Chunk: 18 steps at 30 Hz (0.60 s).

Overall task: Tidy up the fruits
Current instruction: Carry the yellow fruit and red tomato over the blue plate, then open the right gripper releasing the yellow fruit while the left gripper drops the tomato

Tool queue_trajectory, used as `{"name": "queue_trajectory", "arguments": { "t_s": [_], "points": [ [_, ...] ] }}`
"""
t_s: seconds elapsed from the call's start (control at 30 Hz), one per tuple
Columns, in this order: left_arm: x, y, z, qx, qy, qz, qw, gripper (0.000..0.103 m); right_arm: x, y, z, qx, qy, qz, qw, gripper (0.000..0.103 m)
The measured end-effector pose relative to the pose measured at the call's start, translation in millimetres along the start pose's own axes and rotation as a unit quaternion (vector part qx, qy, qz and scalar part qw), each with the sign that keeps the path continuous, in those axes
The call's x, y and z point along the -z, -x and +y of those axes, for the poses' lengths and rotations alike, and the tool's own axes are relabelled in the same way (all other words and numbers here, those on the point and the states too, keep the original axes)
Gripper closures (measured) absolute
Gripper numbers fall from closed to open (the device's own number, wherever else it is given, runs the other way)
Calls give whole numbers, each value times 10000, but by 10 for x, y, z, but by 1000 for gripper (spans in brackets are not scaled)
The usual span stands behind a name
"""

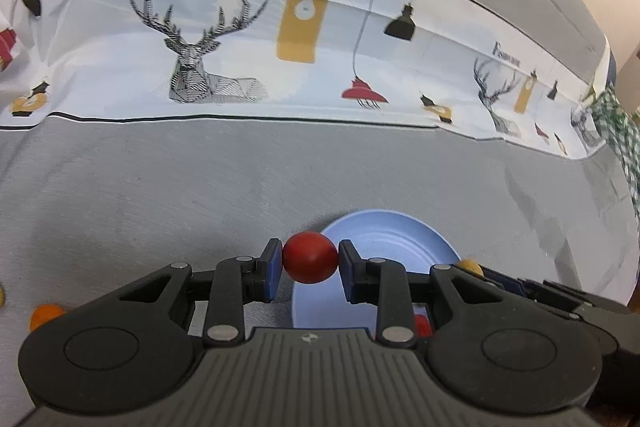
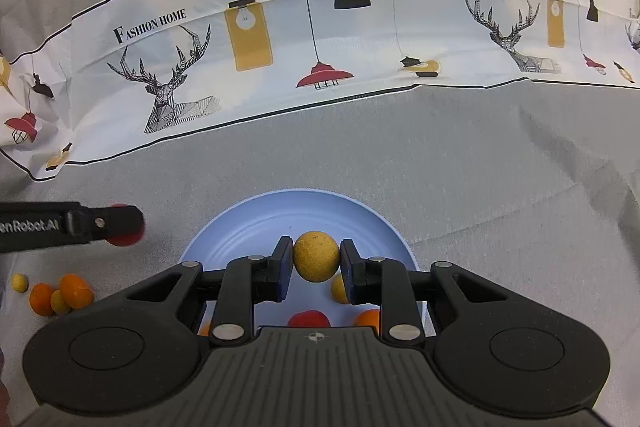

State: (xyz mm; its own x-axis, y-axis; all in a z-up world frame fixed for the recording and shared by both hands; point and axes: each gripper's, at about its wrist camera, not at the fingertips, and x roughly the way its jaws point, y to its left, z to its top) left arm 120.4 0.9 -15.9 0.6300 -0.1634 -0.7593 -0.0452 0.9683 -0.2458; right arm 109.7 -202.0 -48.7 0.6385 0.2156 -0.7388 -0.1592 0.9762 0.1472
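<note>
My left gripper (image 1: 310, 265) is shut on a round red fruit (image 1: 310, 259), held at the left rim of a light blue plate (image 1: 384, 239). My right gripper (image 2: 316, 261) is shut on a round yellow fruit (image 2: 316, 255), held over the middle of the same plate (image 2: 240, 227). In the right wrist view the left gripper (image 2: 116, 223) with its red fruit (image 2: 128, 237) shows at the left. On the plate lie a yellow fruit (image 2: 338, 289), a red fruit (image 2: 308, 319) and an orange fruit (image 2: 368, 319), partly hidden by my fingers.
A loose cluster of small orange fruits (image 2: 74, 291) and yellow fruits (image 2: 19, 283) lies on the grey cloth left of the plate. An orange fruit (image 1: 44, 315) shows at the lower left in the left wrist view. A printed white band (image 2: 320, 39) crosses the cloth behind.
</note>
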Motion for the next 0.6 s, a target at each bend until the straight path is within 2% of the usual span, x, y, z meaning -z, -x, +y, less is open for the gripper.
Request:
{"name": "queue_trajectory", "arguments": {
  "t_s": [0.6],
  "points": [
    [154, -166, -310, 182, -418, 236, 9987, 70, -5, -64, 34, 133, 19, 110, 9998, 77]
  ]
}}
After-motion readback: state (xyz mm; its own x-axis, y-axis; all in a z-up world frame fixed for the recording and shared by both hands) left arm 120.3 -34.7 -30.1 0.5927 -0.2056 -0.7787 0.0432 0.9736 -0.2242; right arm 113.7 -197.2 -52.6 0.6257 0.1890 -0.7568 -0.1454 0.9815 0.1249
